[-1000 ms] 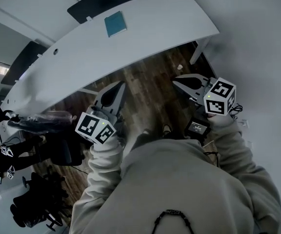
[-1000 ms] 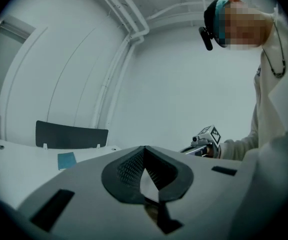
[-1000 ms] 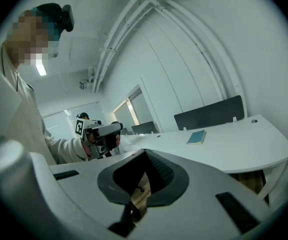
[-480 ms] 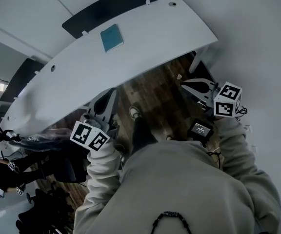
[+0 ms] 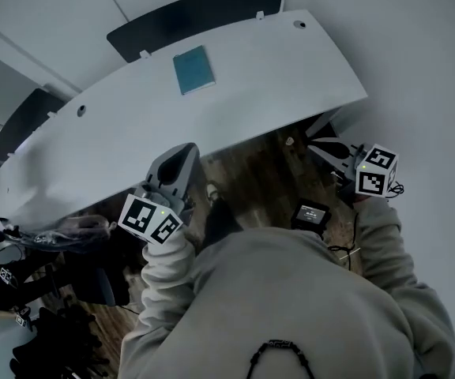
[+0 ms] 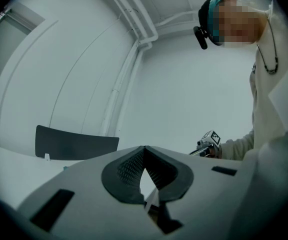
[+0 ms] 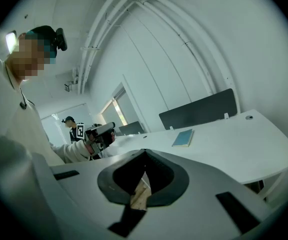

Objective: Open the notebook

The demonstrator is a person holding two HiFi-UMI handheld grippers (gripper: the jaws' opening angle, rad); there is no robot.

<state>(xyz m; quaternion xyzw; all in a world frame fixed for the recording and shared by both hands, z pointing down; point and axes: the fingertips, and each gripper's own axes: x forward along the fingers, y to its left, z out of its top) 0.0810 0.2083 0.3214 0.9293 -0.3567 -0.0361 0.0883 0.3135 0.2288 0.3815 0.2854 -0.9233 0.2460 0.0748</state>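
Both pairs of jaws are pressed together with nothing between them, on my left gripper (image 5: 186, 152) and on my right gripper (image 5: 317, 146). The thin teal rectangular notebook (image 5: 193, 69) lies closed and flat on the long curved white table (image 5: 306, 61), well ahead of both tips. I judge this is the approach. I should come in low, part one pair early, and first find the free cover edge, which I cannot tell from here.

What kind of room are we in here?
Most likely an open-plan office: a long white curved desk with cable holes, dark divider screens along its far edge, and a teal notebook on it.
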